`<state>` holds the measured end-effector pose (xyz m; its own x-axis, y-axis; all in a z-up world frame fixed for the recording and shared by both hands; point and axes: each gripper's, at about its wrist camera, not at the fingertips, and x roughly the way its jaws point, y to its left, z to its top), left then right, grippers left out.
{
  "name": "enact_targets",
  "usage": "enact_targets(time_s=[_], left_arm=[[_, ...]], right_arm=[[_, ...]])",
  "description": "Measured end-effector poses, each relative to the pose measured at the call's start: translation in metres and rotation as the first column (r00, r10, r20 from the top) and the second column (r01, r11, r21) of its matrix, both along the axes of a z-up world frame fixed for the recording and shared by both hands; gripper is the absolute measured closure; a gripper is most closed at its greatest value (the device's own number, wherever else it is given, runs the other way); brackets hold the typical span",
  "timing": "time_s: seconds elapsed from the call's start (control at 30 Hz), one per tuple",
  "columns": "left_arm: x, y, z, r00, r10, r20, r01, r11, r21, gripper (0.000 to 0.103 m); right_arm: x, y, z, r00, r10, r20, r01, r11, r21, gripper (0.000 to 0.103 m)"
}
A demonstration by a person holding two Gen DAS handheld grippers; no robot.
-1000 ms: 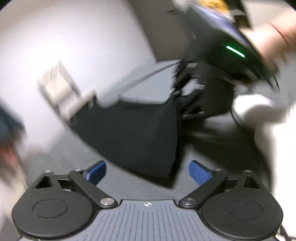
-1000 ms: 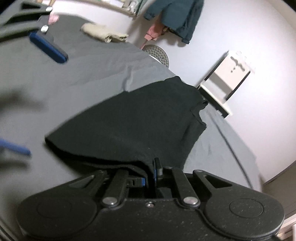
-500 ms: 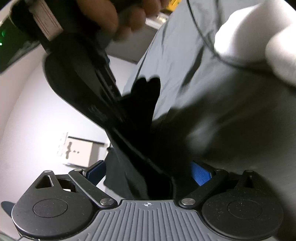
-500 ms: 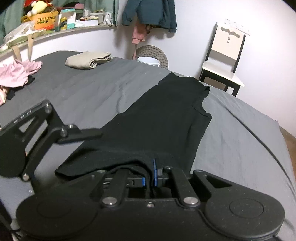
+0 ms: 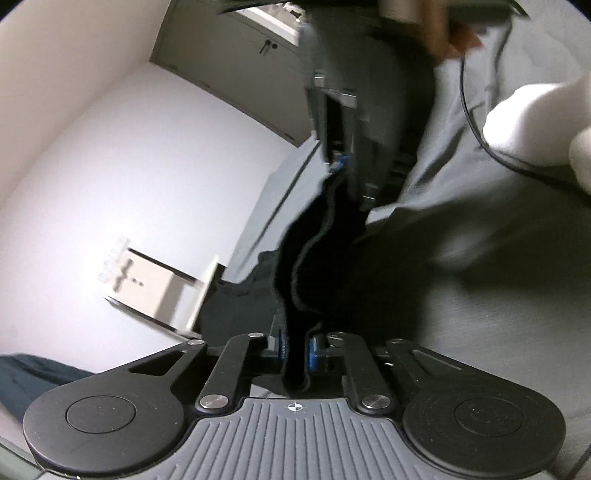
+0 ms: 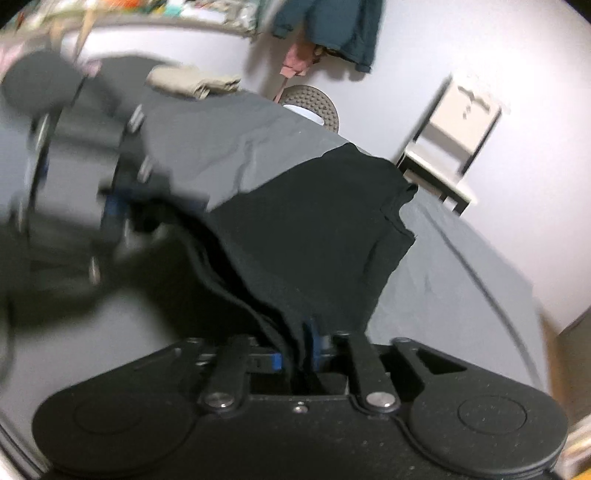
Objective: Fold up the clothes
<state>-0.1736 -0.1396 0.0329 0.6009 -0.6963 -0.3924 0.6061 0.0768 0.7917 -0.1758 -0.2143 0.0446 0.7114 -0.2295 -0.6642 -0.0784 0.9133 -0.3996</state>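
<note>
On the grey bed (image 6: 461, 280), both tongs (image 5: 295, 350) (image 6: 299, 350) pinch the black garment (image 6: 314, 229).

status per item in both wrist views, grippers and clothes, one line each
left gripper: shut on black garment's edge
right gripper: shut on black garment's edge
black garment: near edge lifted, far part lying on the grey sheet
grey sheet: spread over the bed, wrinkled
beige garment: folded, lying on the sheet's far end
teal jacket: hanging on the wall
chair: upright by the wall, seat bare
</note>
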Motion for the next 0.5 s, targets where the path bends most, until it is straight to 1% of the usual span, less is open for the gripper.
enact_targets(time_s=[0.03,0.07,0.1,0.13,0.17,0.2,0.27,0.33,0.4,0.47,0.5], left_arm=[[0.002,0.001,0.003,1.000,-0.001,-0.008,0.001,1.000,-0.011,0.095],[0.003,0.002,0.006,1.000,-0.004,-0.014,0.003,1.000,-0.020,0.095],[0.006,0.003,0.007,1.000,-0.006,-0.020,0.005,1.000,-0.020,0.096],[0.009,0.003,0.008,1.000,-0.008,-0.027,0.007,1.000,-0.019,0.096],[0.012,0.004,0.009,0.999,-0.010,-0.034,0.009,1.000,-0.018,0.096],[0.015,0.006,0.008,0.999,-0.020,-0.033,0.019,1.000,-0.011,0.096],[0.013,0.002,0.009,0.998,-0.049,-0.042,0.049,0.999,0.005,0.096],[0.011,0.000,0.008,0.995,-0.082,-0.061,0.084,0.996,0.025,0.096],[0.011,0.008,0.010,0.992,-0.112,-0.065,0.114,0.993,0.026,0.096],[0.011,0.016,0.014,0.988,-0.137,-0.076,0.139,0.990,0.022,0.096],[0.010,0.020,0.018,0.986,-0.146,-0.087,0.148,0.989,0.017,0.096]], right_arm=[[-0.003,0.004,-0.007,1.000,0.016,0.003,-0.016,0.999,-0.050,0.068],[-0.005,0.009,-0.014,0.999,0.033,0.001,-0.033,0.993,-0.115,0.057],[-0.008,0.015,-0.023,0.999,0.052,-0.003,-0.051,0.979,-0.197,0.053],[-0.011,0.019,-0.031,0.997,0.074,-0.014,-0.075,0.960,-0.270,0.054],[-0.014,0.024,-0.038,0.995,0.095,-0.028,-0.099,0.936,-0.339,0.056],[-0.015,0.026,-0.043,0.993,0.110,-0.041,-0.118,0.919,-0.376,0.073],[-0.016,0.028,-0.047,0.991,0.115,-0.072,-0.134,0.905,-0.404,0.096],[-0.020,0.031,-0.048,0.987,0.144,-0.078,-0.164,0.886,-0.435,0.096],[-0.025,0.034,-0.045,0.978,0.191,-0.083,-0.208,0.866,-0.455,0.096],[-0.031,0.039,-0.036,0.966,0.242,-0.093,-0.258,0.860,-0.440,0.096],[-0.034,0.041,-0.030,0.958,0.268,-0.105,-0.287,0.863,-0.416,0.096]])
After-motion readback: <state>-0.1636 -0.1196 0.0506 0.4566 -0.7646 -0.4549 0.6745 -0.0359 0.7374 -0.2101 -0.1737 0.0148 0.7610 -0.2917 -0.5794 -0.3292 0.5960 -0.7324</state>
